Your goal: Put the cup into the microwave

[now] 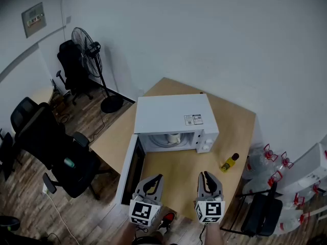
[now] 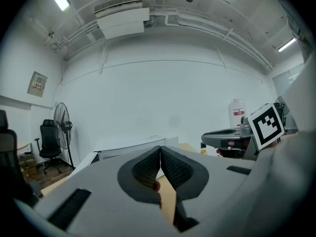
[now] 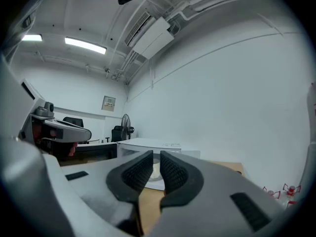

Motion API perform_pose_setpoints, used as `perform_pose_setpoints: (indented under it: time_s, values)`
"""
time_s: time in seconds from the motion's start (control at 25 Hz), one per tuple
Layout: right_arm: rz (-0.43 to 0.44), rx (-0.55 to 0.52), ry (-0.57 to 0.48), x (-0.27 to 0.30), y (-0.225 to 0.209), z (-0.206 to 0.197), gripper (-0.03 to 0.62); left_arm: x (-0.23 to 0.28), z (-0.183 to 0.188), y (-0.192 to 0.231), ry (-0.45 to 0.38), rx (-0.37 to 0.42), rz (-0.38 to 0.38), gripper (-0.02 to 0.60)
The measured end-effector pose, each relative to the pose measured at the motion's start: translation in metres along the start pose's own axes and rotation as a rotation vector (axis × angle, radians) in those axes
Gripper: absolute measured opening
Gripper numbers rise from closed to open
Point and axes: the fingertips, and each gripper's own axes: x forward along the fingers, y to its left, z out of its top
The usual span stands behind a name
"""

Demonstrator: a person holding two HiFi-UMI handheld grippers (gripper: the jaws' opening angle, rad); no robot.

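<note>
- The microwave [image 1: 171, 114] stands on the surface [image 1: 179, 175], door open.
- Left tool [image 1: 158, 178]: tips together, empty. Right tool [image 1: 206, 175]: a narrow slit, empty.
- The cup [image 1: 174, 138] already sits inside the microwave. It is likely light, stiff and smooth-walled, best pinched across its side wall.

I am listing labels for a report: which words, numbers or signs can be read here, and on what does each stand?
Nothing can be read with certainty.
Two stickers on the microwave top: too small.
Wall panel: blurred.
Red label on the water jug: blurred.
Marker cube: square pattern, no letters.
</note>
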Motion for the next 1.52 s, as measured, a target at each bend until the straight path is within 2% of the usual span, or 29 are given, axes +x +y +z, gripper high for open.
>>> perform_pose_setpoints:
  time_s: [0.72, 1.52]
  values:
    - [0.013, -0.019, 0.028, -0.12, 0.04, -0.014, 0.02, -0.105, -0.016, -0.056, -0.002, 0.006, 0.007, 0.023]
    - [0.017, -0.019, 0.013, -0.132, 0.049, -0.01, 0.017, -0.121, -0.014, -0.059, -0.015, 0.015, 0.016, 0.023]
